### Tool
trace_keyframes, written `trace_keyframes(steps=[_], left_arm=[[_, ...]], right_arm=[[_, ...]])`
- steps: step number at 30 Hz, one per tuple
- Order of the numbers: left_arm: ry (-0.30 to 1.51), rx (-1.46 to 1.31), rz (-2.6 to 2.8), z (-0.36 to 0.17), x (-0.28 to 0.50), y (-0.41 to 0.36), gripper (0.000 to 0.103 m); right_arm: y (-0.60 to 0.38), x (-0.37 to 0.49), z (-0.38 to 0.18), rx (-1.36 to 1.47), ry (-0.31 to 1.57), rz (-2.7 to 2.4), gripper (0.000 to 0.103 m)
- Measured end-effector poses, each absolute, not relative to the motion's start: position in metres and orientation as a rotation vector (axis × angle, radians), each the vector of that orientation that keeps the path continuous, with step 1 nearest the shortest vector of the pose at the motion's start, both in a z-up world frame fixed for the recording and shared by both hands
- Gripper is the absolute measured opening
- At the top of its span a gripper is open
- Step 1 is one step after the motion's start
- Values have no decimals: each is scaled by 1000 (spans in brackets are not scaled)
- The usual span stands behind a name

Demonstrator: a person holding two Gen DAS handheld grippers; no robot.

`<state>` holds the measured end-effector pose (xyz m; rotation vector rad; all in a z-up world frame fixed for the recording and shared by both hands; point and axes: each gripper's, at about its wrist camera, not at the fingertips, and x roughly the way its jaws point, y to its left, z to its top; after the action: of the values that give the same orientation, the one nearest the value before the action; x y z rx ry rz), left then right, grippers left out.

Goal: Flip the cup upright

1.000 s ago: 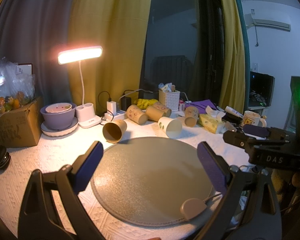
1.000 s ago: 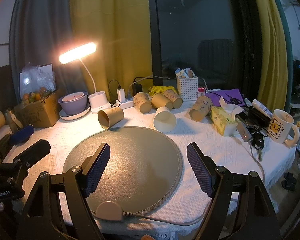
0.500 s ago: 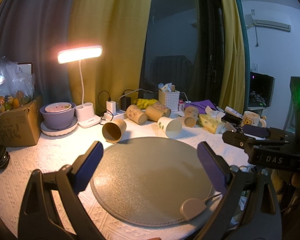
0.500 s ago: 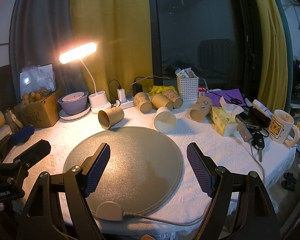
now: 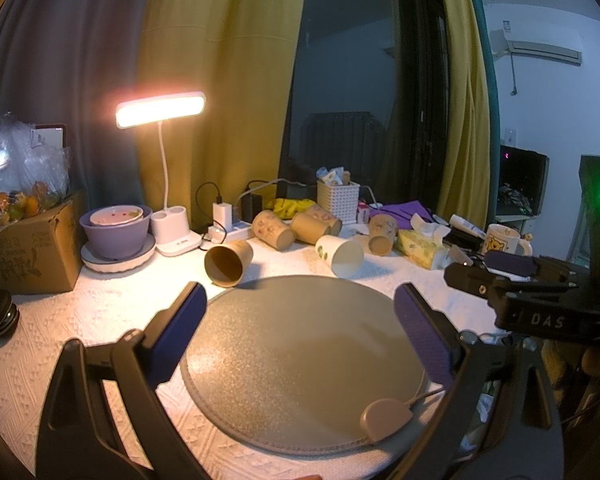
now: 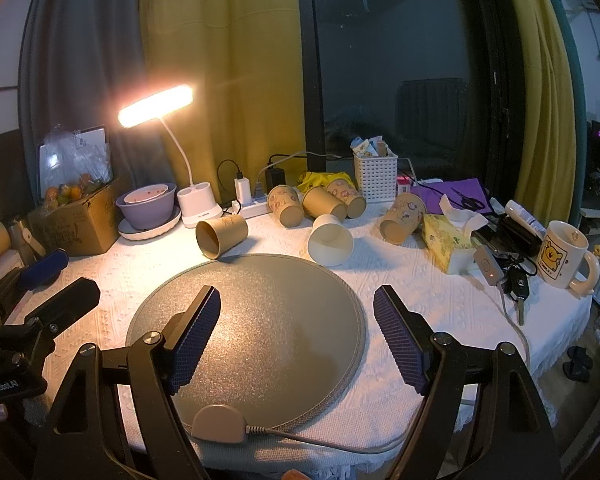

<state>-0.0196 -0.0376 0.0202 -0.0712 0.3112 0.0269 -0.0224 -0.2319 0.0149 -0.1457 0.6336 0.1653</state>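
Cups lie on their sides along the far edge of the round mat [image 6: 252, 320] on the worktop [image 6: 440, 300]. The brown cup [image 6: 221, 236] and the white cup [image 6: 331, 240] lie nearest, both just past the mat's far rim, with the brown cup's open mouth turned this way. Four more printed cups [image 6: 286, 205] lie farther back, near the white basket [image 6: 375, 178]. The left hand-held gripper [image 5: 300, 336] hangs above the mat with its blue pads wide apart and nothing between them. The right hand-held gripper [image 6: 296, 336] is the same, pads far apart, gripping nothing, above the near part of the mat. Only the right view shows the mug [image 6: 564, 256] near the right edge of the worktop, the keys [image 6: 516, 284] beside it, and the floor past that edge. The left view shows the right hand-held gripper from the side, off to the right, and an air conditioner [image 5: 540, 46] high on the wall. Both views show the lamp [image 6: 156, 106] shining at the back left, the purple bowl [image 6: 148, 208] and the box [image 6: 80, 220]. The tissue box [image 6: 448, 248] sits to the right of the cups. The mat has nothing on it but a small tan puck [image 6: 220, 424] with a cord at its near edge, so the middle is open room.
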Motion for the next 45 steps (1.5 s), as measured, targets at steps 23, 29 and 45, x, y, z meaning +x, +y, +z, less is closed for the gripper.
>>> trace_keyframes(steps=[23, 29, 45], left_arm=[[689, -183, -73, -8, 141, -34, 96], [743, -220, -66, -1, 205, -33, 95], [837, -315, -101, -1, 365, -27, 95]], right_arm=[[-298, 111, -21, -151, 755, 117, 82], [-313, 167, -20, -125, 774, 137, 82], [-349, 289, -19, -39, 818, 111, 82]])
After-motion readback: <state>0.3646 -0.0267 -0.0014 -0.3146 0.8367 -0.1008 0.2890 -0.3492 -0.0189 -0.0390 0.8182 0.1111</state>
